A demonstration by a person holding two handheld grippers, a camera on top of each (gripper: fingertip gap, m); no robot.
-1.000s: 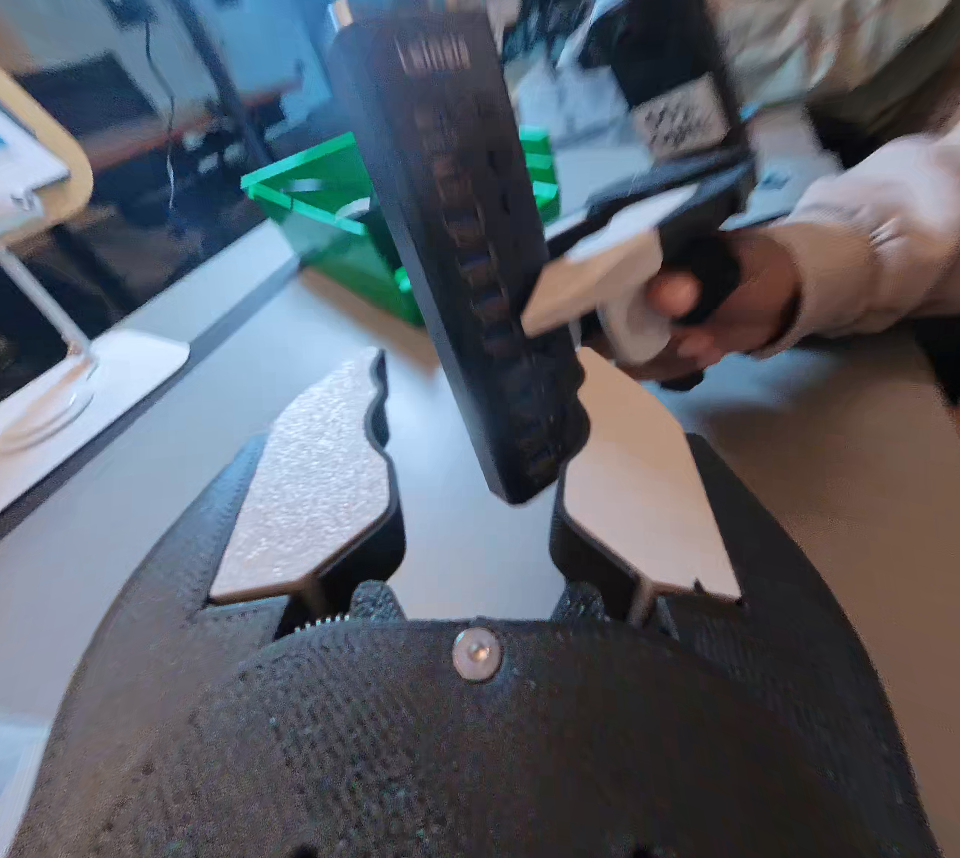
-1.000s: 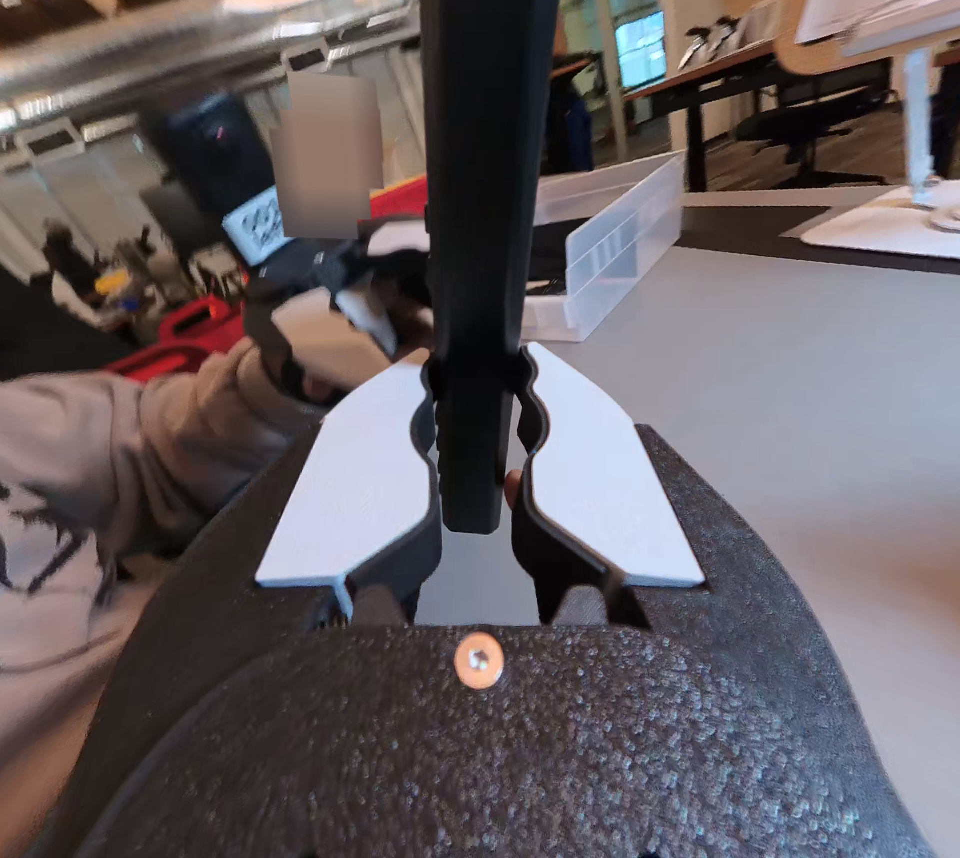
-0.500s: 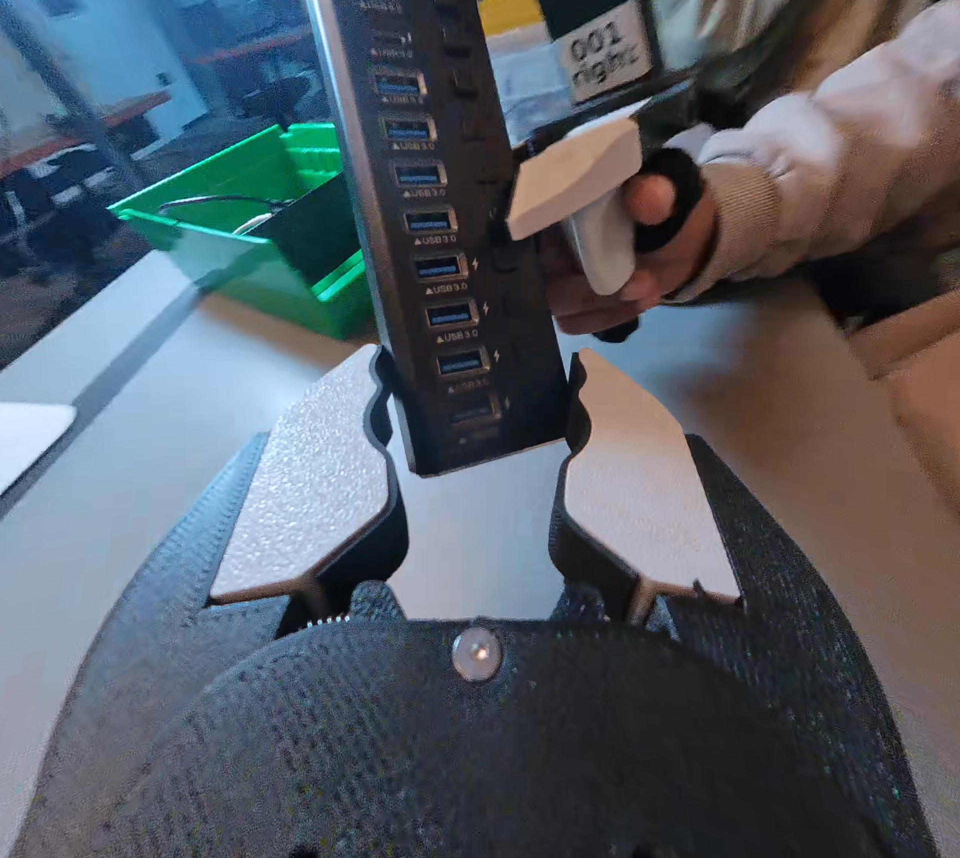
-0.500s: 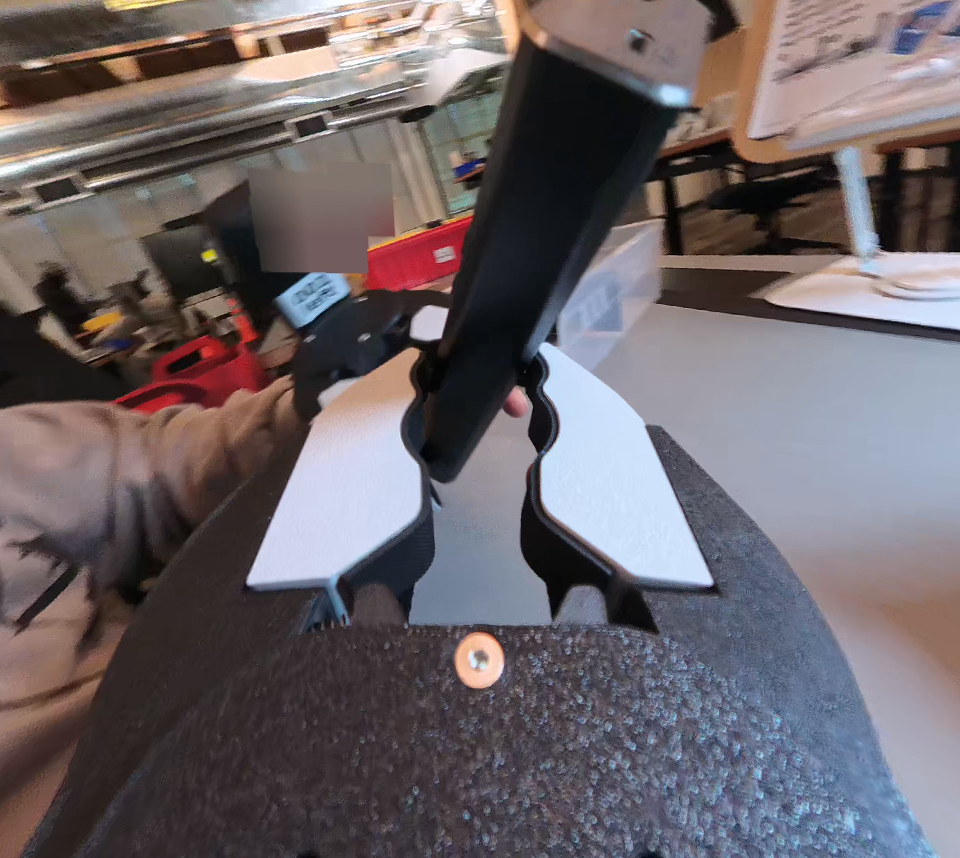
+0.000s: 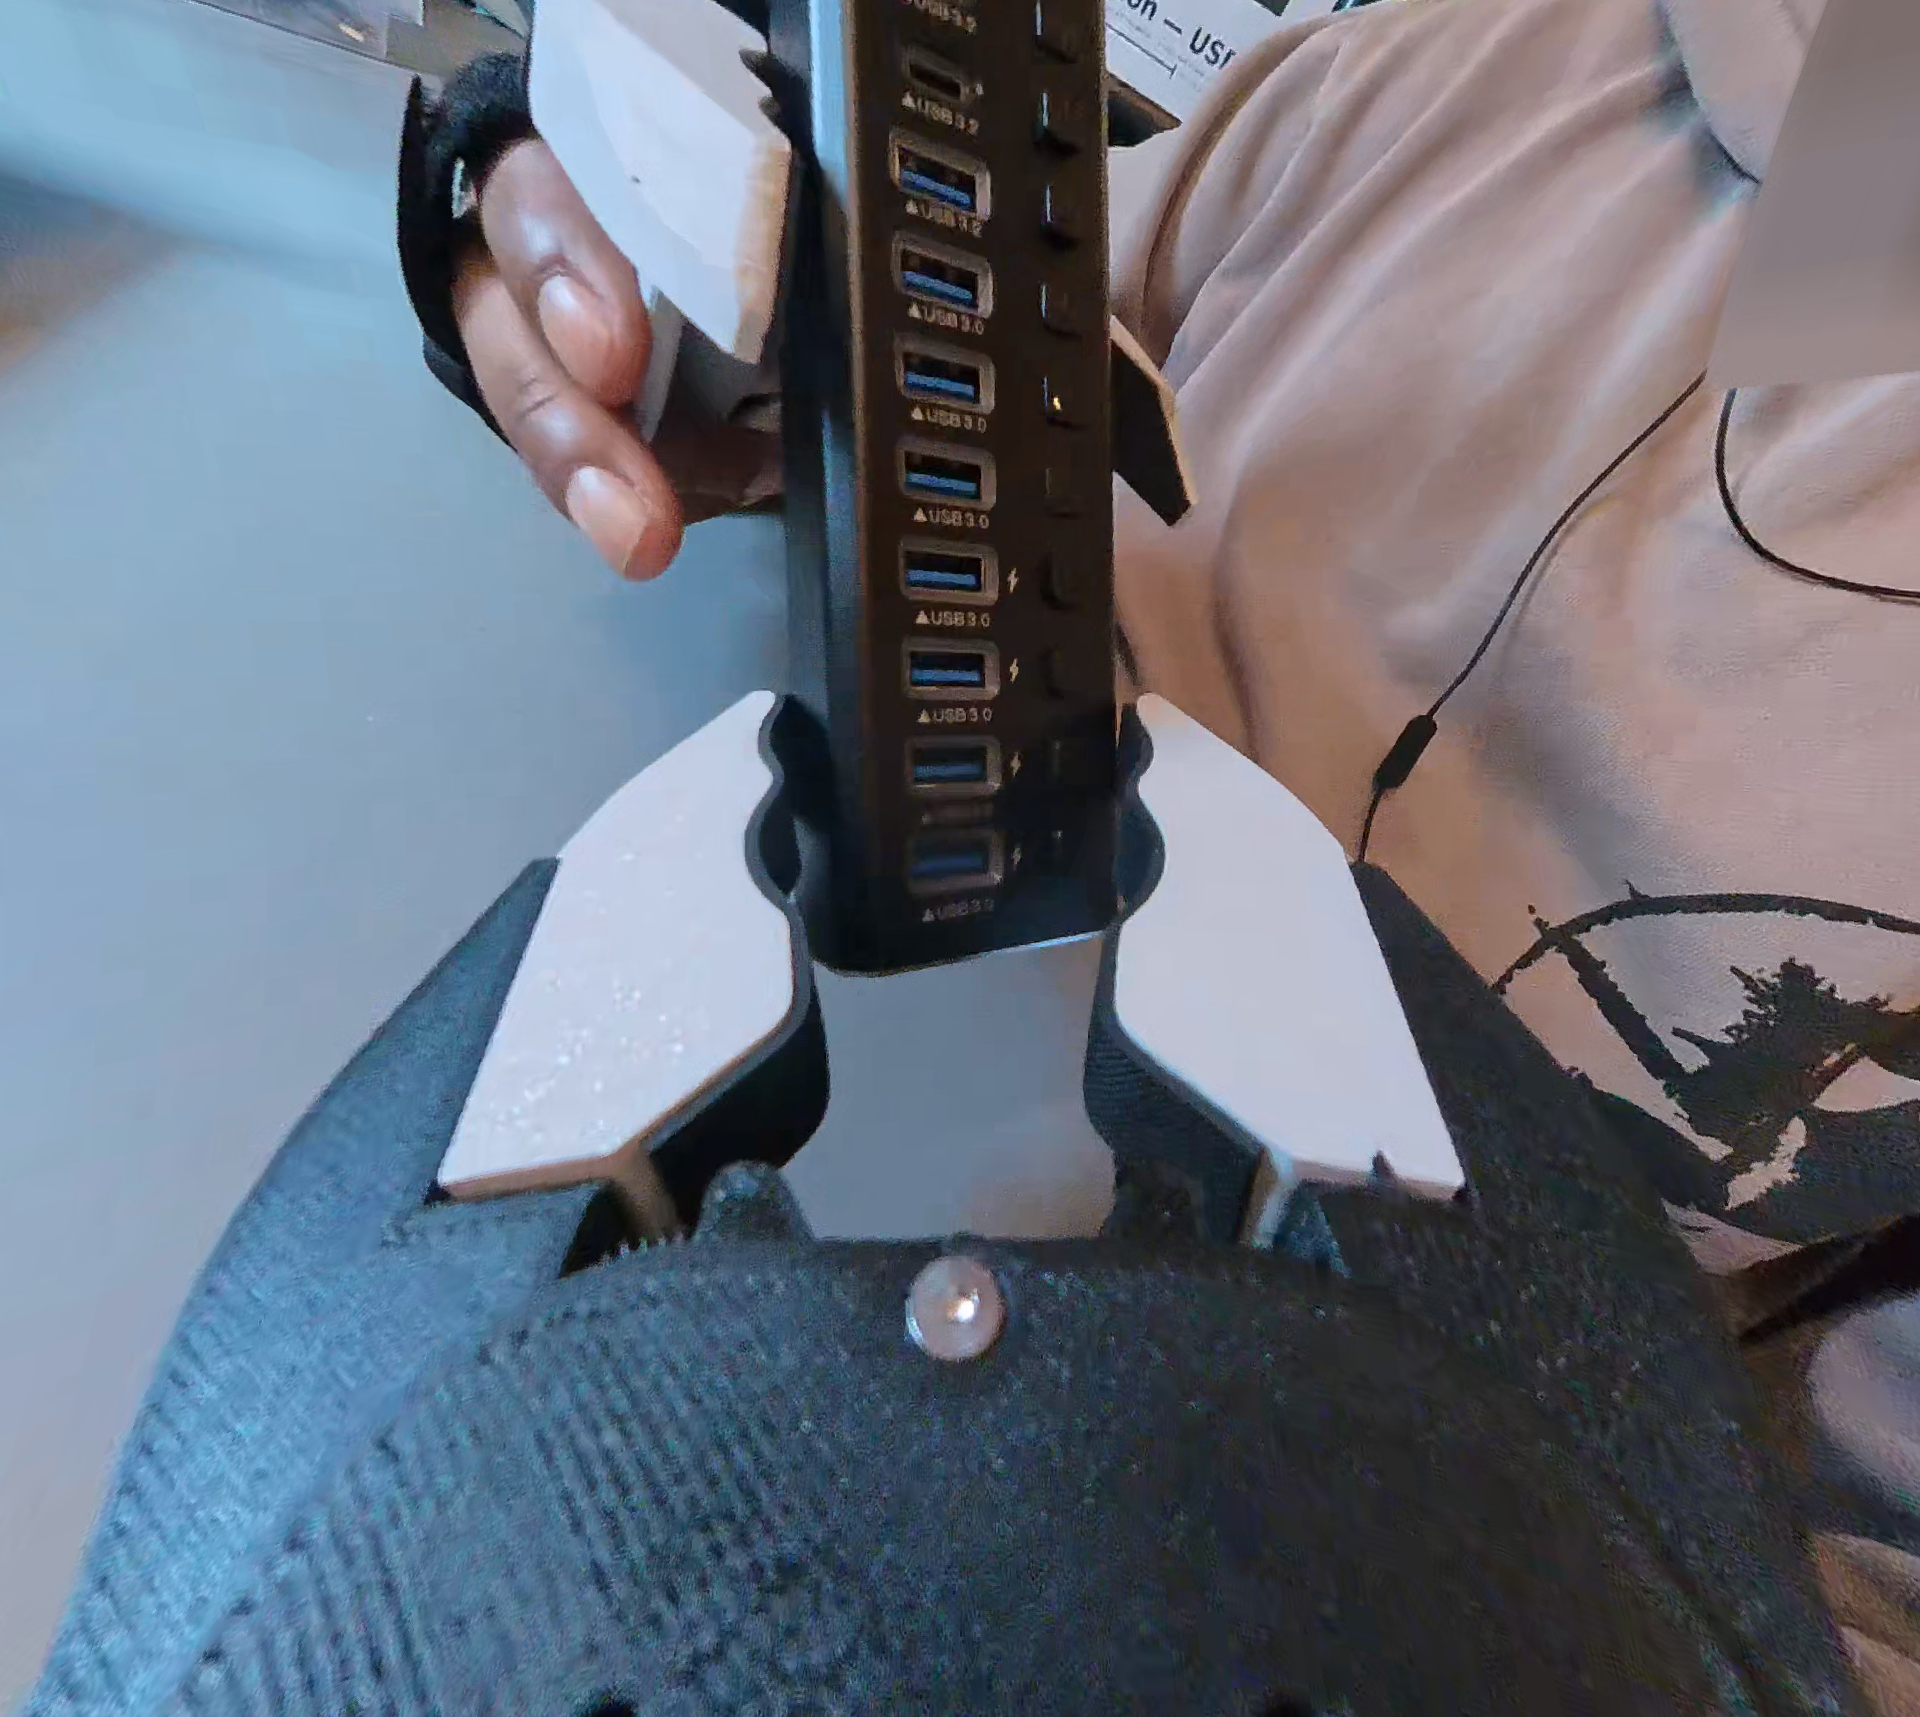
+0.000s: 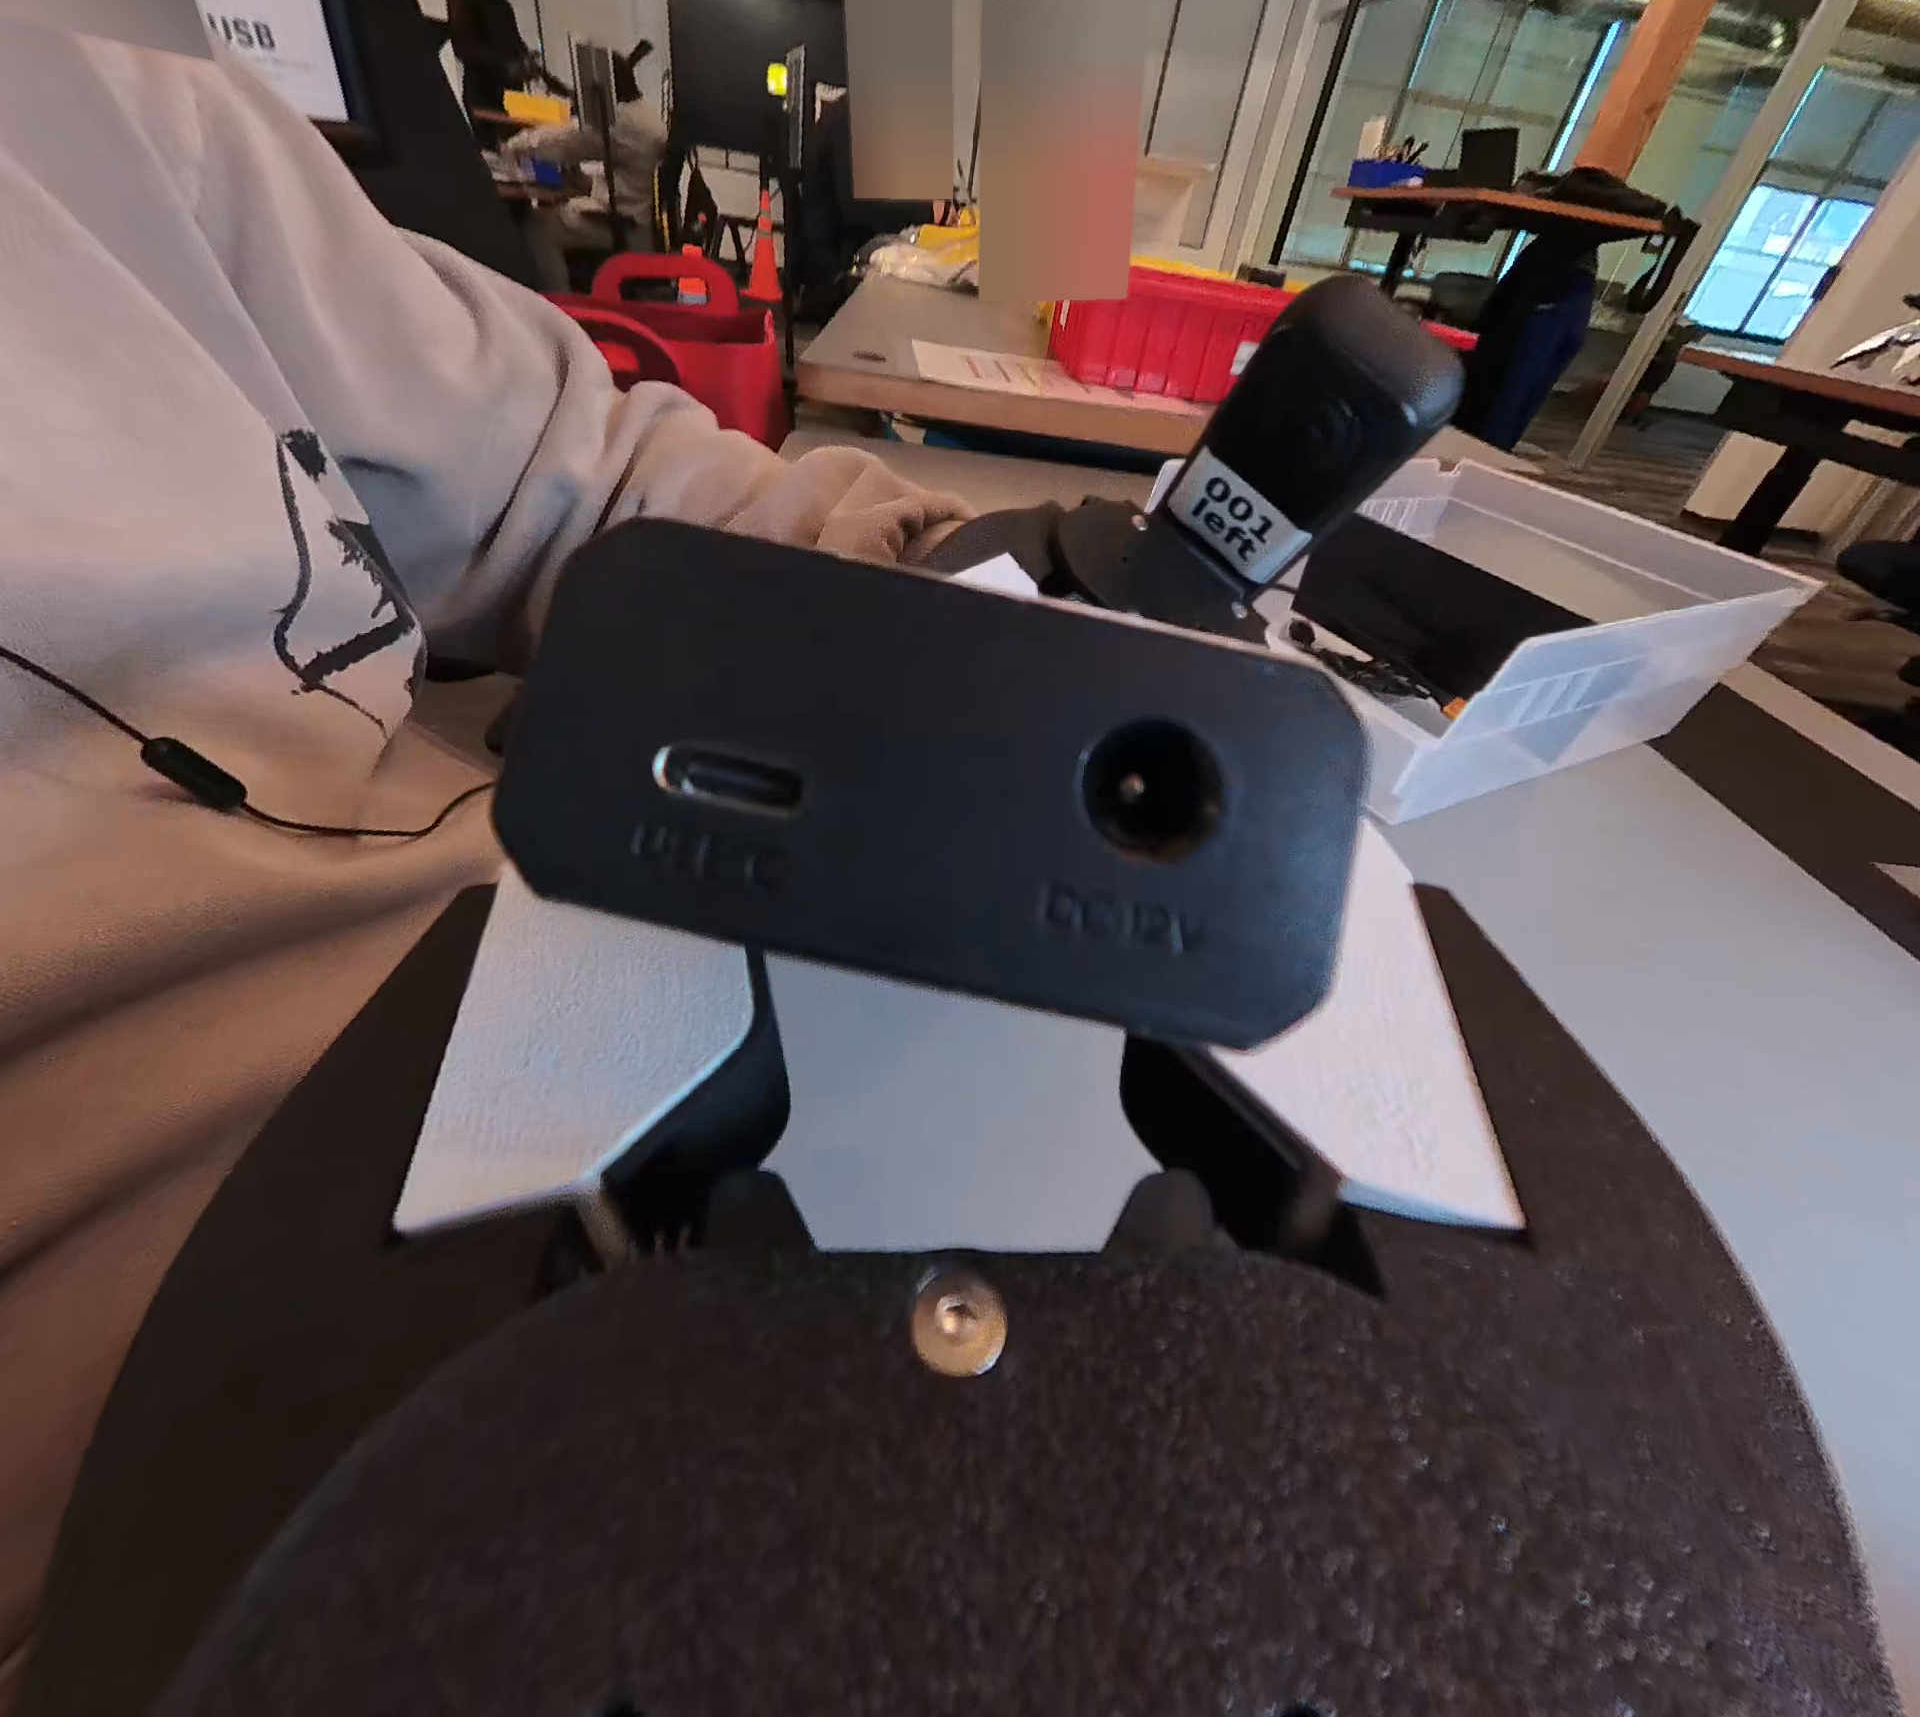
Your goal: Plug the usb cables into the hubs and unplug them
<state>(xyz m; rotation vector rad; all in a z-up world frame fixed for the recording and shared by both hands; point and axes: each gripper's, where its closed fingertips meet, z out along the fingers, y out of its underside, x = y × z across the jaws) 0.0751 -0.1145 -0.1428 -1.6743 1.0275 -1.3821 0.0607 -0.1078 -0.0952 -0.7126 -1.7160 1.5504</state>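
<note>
Left hand-held gripper (image 5: 951, 820): jaws clamped on lower end of black USB hub (image 5: 945, 379), held upright above grey table (image 5: 208, 628); right hand-held gripper (image 6: 940, 981): jaws parted, flanking hub's end without clear contact; clear plastic bin (image 6: 1558, 659) behind, holding dark items.

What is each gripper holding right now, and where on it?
Left gripper clamps the black USB hub by its lower end, pads on the two long side edges. Right gripper brackets the hub's upper part; whether it grips cannot be told.
</note>
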